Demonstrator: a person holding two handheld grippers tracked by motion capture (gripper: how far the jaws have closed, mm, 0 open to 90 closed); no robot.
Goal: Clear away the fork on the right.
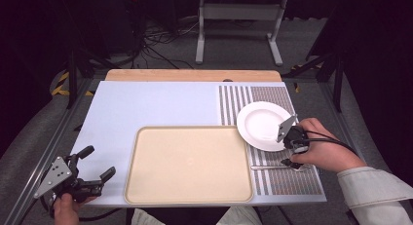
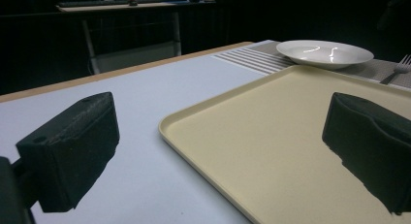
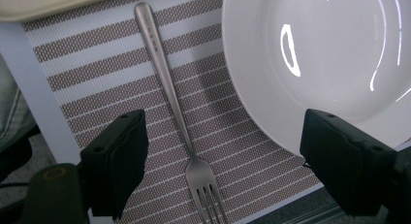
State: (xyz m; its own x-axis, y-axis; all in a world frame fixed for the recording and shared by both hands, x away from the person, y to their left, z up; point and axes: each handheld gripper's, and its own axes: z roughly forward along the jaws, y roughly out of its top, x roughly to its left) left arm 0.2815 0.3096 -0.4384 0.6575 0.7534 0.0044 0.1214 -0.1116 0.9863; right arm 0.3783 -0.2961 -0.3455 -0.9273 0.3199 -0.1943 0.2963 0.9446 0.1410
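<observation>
A white plate point(image 1: 264, 125) rests on a striped placemat point(image 1: 272, 178) at the right of the table. Below the plate a metal fork point(image 1: 272, 166) lies on the mat, its handle toward the beige tray point(image 1: 187, 164). My right gripper point(image 1: 290, 151) hovers open over the mat; in the right gripper view the fork point(image 3: 169, 88) runs between its jaws and the plate point(image 3: 329, 54) lies to the right. My left gripper point(image 1: 101, 160) stands open at the table's near left corner, nothing between its jaws. It faces the tray point(image 2: 291, 136), with the plate point(image 2: 324, 52) beyond.
The pale blue table top point(image 1: 146, 105) has a wooden strip point(image 1: 192, 75) along its far edge. A white frame point(image 1: 238, 28) and cables lie on the floor behind. A light sleeve point(image 1: 375, 188) enters from the bottom right.
</observation>
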